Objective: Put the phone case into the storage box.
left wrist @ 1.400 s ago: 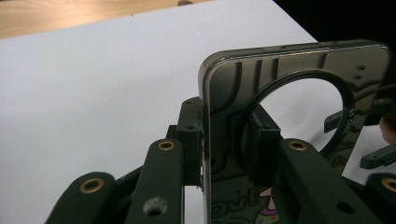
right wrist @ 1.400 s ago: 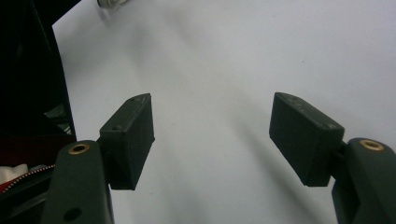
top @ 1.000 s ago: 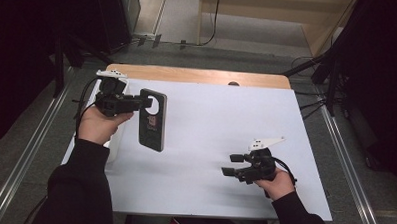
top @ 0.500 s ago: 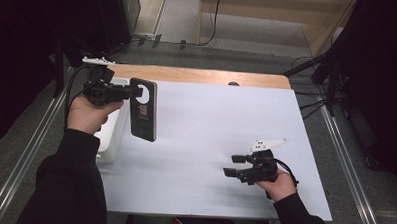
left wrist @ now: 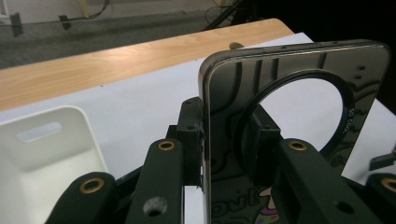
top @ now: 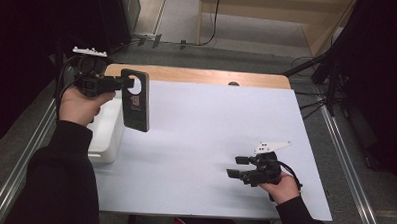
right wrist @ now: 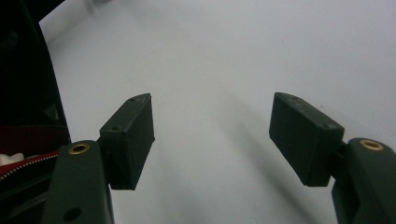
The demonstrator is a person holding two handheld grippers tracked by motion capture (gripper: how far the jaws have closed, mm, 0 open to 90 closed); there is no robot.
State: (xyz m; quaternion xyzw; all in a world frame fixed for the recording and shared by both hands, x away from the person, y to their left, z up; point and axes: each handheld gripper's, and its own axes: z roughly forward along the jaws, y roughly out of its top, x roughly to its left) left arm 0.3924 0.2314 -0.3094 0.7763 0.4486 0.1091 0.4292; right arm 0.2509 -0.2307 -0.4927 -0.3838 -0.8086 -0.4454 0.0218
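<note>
Left tool (top: 123,82) clamped on phone case (top: 137,101) above white bin (top: 105,136); right tool (top: 233,167) open, nothing held.

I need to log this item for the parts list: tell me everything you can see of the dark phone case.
The phone case is a dark, rigid-looking rounded rectangle with a large round cut-out near its upper end, raised ribs and some printed artwork lower down. It hangs upright above the white table's left side, its edge clamped by the left gripper, beside a white bin.

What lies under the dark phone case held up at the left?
Under the dark phone case with the round cut-out: white table cover and the white plastic bin, whose inside is partly hidden by the hand.
</note>
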